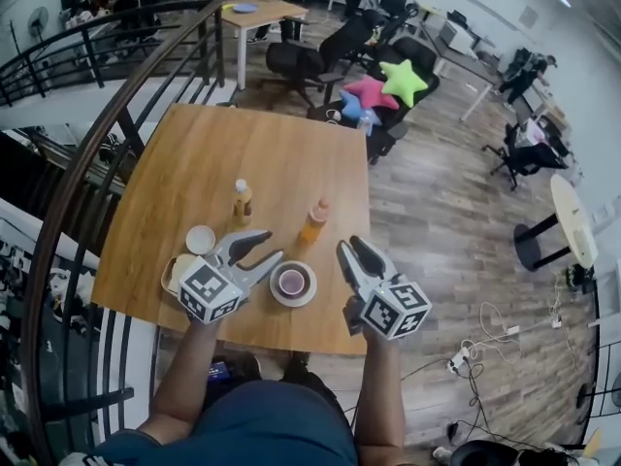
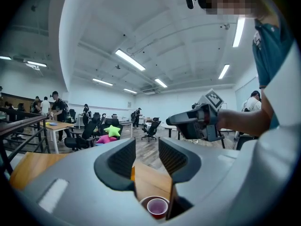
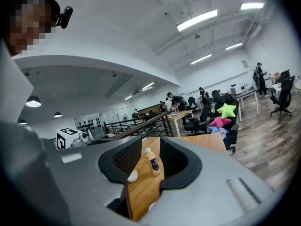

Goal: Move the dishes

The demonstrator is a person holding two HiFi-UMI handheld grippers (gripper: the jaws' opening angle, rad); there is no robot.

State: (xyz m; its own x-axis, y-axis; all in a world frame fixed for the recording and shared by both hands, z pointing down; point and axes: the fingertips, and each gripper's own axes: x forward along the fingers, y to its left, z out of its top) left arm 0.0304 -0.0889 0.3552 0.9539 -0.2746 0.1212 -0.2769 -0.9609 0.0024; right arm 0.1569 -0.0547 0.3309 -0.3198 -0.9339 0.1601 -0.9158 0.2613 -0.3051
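Observation:
On the wooden table [image 1: 194, 163] a pink cup [image 1: 292, 282] stands on a white saucer [image 1: 309, 293] near the front edge. A small white bowl [image 1: 201, 239] and a tan plate [image 1: 175, 270] lie to its left. My left gripper [image 1: 270, 245] hovers open and empty over the plate, with its fingers just left of the saucer. In the left gripper view the cup [image 2: 157, 206] shows low between the open left gripper [image 2: 146, 159]. My right gripper [image 1: 349, 246] is open and empty, right of the saucer. The right gripper [image 3: 150, 147] frames a bottle [image 3: 152, 163] and the bowl [image 3: 132, 175].
A yellow bottle [image 1: 242, 202] and an orange bottle [image 1: 313, 220] stand upright behind the dishes. A black railing [image 1: 107, 134] runs along the table's left. Office chairs with star cushions [image 1: 388, 85] sit beyond the far edge. Wood floor [image 1: 437, 221] lies right.

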